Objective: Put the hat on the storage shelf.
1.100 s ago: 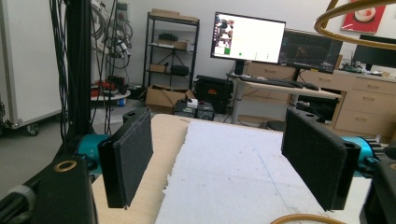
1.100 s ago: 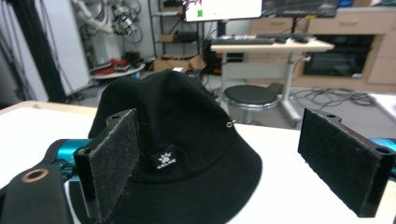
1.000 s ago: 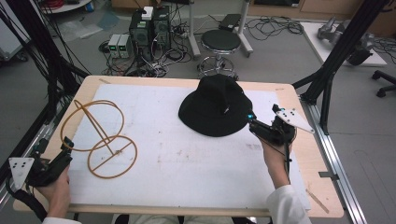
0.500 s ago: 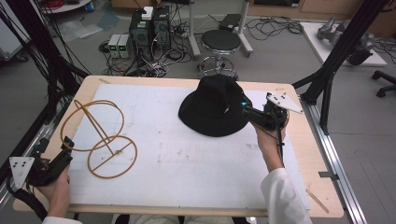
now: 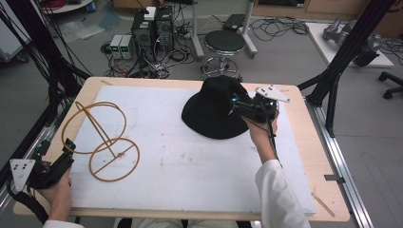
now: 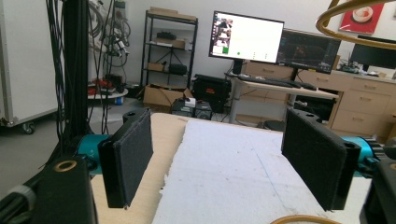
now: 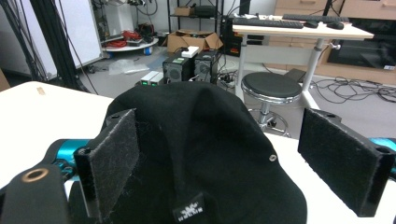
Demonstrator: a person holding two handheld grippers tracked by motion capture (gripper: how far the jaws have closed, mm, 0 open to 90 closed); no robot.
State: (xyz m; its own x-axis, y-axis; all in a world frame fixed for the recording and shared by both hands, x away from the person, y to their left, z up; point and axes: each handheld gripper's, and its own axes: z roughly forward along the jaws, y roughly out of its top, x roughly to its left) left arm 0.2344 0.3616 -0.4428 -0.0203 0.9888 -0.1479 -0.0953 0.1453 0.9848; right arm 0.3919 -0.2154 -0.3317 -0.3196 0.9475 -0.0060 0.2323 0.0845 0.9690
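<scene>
A white foam sheet (image 5: 190,166) covers most of the wooden table (image 5: 304,156). On its left part stands a wire hat stand (image 5: 97,137) — two golden rings joined by a rod, the lower ring flat on the sheet. Beyond the table's far edge — a round black stool (image 5: 225,42) on the grey floor, with computer towers (image 5: 152,26) and tangled cables to its left. Lit monitors (image 6: 246,37) sit on a desk at the back wall.
</scene>
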